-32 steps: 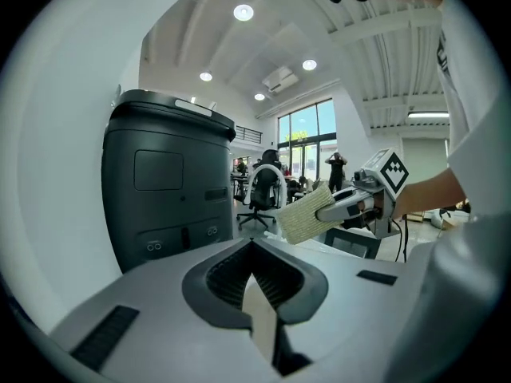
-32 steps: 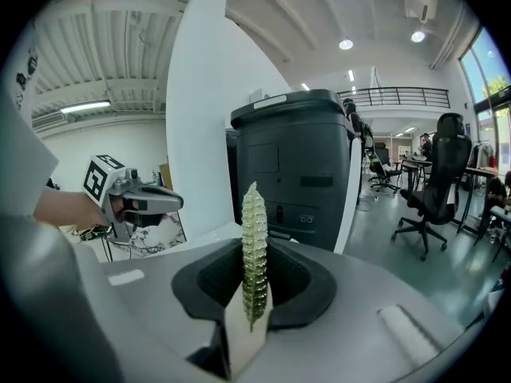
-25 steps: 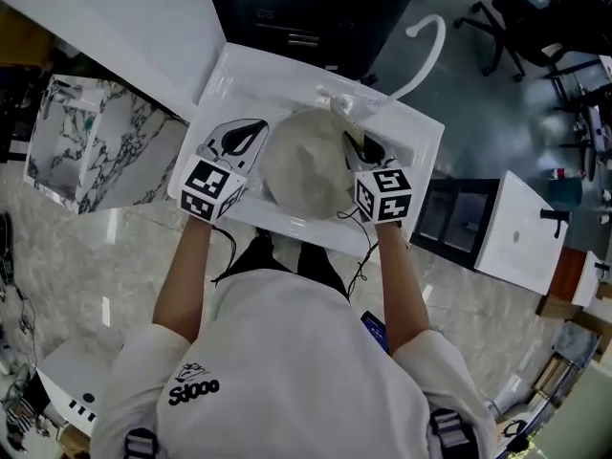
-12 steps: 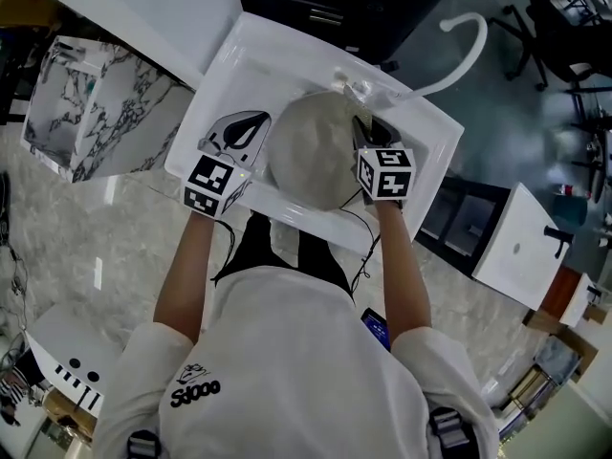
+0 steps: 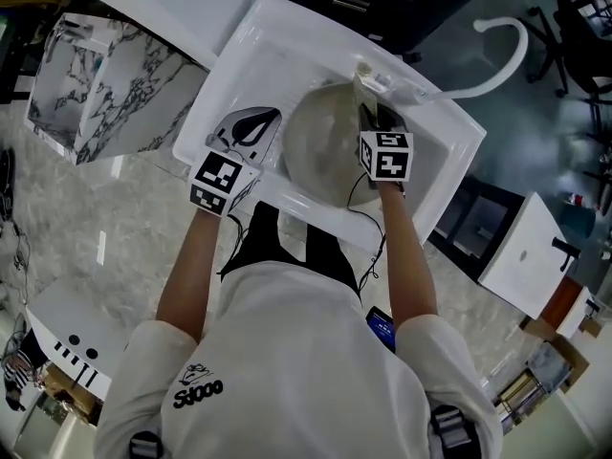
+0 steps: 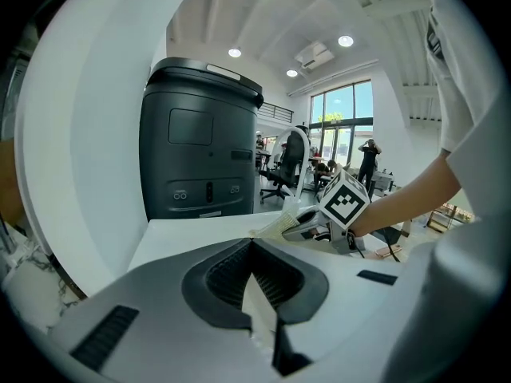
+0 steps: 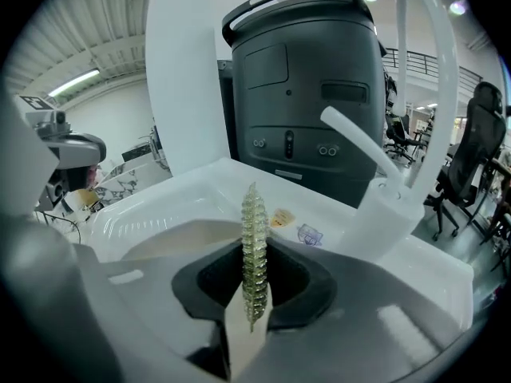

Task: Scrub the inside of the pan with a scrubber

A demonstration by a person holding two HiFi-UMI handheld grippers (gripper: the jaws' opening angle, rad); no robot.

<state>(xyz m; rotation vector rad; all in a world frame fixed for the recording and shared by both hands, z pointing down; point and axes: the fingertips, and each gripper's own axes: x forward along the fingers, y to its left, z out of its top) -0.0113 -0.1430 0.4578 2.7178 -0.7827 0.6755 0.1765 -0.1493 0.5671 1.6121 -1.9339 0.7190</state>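
Observation:
A pale beige pan (image 5: 320, 156) lies in the white sink (image 5: 251, 41). My right gripper (image 5: 369, 111) reaches over the pan's far right rim, shut on a thin greenish ribbed scrubber (image 5: 361, 82). In the right gripper view the scrubber (image 7: 254, 214) stands edge-on between the pads of the right gripper (image 7: 255, 250), with the pan (image 7: 180, 242) below left. My left gripper (image 5: 272, 116) rests at the pan's left rim. In its own view the left gripper (image 6: 251, 242) is shut, with nothing seen between the pads; the scrubber (image 6: 278, 223) shows beyond.
A white curved faucet (image 5: 505, 54) rises at the sink's far right corner. A dark bin (image 7: 307, 94) stands behind the sink. A marble-patterned box (image 5: 105, 89) sits to the left. Office chairs (image 7: 471, 158) stand further off.
My right gripper has slid with the scrubber along the pan's right side toward the faucet end. The left gripper stays at the pan's left rim. The head view has shifted.

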